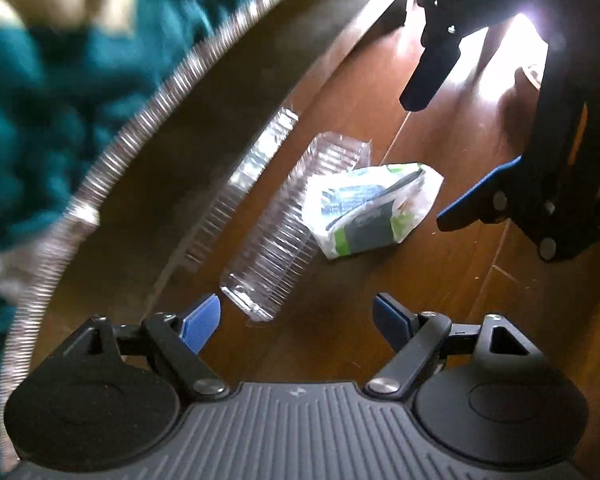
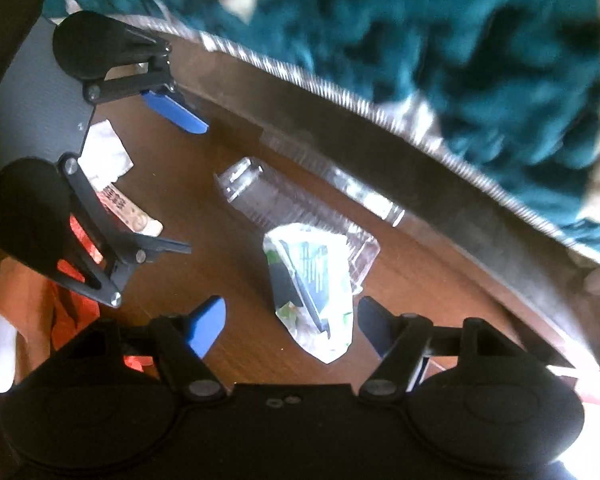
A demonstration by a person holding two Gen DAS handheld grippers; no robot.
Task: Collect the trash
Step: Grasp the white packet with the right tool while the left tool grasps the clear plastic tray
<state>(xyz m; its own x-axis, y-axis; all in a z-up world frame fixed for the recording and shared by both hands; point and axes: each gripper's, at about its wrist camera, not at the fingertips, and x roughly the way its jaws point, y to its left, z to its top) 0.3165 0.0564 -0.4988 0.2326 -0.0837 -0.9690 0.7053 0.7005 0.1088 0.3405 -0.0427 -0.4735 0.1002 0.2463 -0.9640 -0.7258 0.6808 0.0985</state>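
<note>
A clear ribbed plastic tray (image 1: 288,232) lies on the wooden floor (image 1: 420,320). A crumpled white, green and grey wrapper (image 1: 370,208) rests against its far end. My left gripper (image 1: 296,324) is open and empty, with the tray's near end just ahead of its jaws. My right gripper (image 1: 432,160) shows at the right of the left wrist view, open, beside the wrapper. In the right wrist view my right gripper (image 2: 292,326) is open, with the wrapper (image 2: 312,292) between its jaws and the tray (image 2: 288,204) beyond. The left gripper (image 2: 192,184) is at the left.
A teal rug (image 1: 40,100) with a pale ribbed border (image 1: 112,168) lies over the floor beside the tray, also in the right wrist view (image 2: 460,60). White paper scraps (image 2: 106,156), a printed strip (image 2: 132,216) and something orange-red (image 2: 76,304) lie near the left gripper.
</note>
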